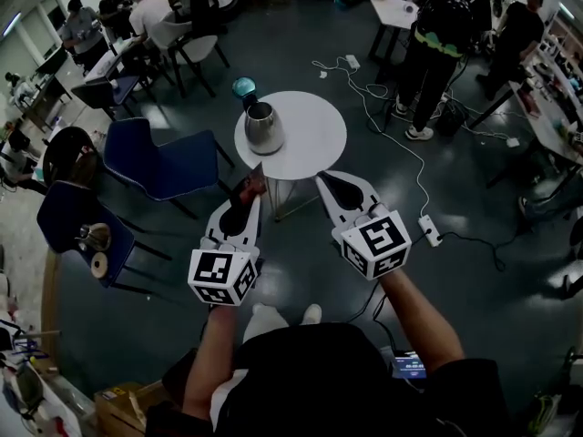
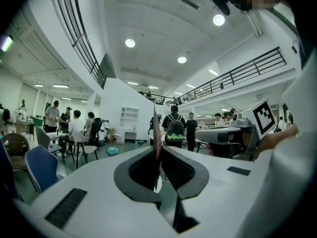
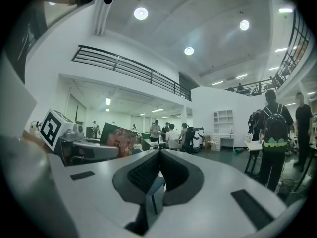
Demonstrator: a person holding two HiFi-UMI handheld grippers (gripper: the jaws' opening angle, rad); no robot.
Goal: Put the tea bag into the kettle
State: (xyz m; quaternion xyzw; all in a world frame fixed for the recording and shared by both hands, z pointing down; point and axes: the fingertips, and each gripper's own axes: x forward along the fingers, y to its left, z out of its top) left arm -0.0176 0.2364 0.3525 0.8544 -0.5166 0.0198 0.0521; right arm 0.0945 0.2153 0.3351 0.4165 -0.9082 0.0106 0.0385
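Your left gripper (image 1: 253,202) pinched the tea bag (image 1: 249,185), likely light and flimsy, by one edge. Your right gripper (image 1: 322,182) was closed and empty, with the kettle (image 1: 263,127) at twelve o'clock.

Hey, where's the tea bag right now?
The tea bag is pinched in the left claw, left of centre in the head view, in the air just short of the round white table where the kettle stands.

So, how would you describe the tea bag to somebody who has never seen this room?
Find the round white table bearing the steel kettle. Nearer the person, the left gripper pinches a flat reddish packet in its jaws: the tea bag. The right gripper, beside it, holds nothing.
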